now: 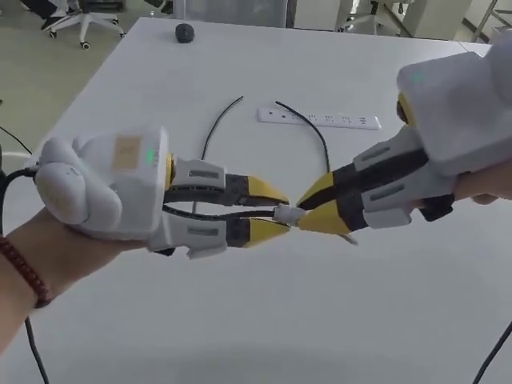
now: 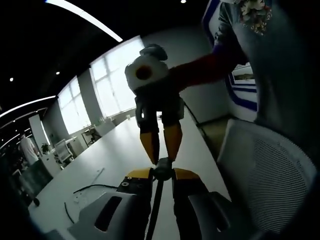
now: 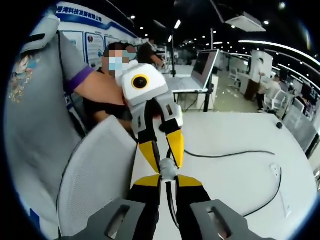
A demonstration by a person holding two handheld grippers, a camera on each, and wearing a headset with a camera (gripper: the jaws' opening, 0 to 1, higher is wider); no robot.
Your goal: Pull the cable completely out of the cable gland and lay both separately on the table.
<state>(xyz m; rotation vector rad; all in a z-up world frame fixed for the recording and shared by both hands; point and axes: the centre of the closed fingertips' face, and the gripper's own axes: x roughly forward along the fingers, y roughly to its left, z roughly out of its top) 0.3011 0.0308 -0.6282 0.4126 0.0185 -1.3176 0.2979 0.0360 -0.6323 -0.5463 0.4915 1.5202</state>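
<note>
Your head view is bright and even: soft overhead light falls on the white table [image 1: 240, 320], shadows on it are faint, and the pale shell of the right gripper [image 1: 302, 212] is nearly washed out and slightly blurred. Your left gripper view is dim and backlit; the windows [image 2: 115, 85] blow out white and the gland [image 2: 162, 170] sits dark and soft. Your right gripper view is well lit by ceiling lamps [image 3: 177, 24]. Both fisheye views bend hard toward their edges.

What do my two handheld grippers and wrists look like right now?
The left gripper and right gripper: bulky white housings with green lights, dark grey arms, pointed yellow tips. The left has a tan patch and a black lead. A dark red bead bracelet circles that wrist.
</note>
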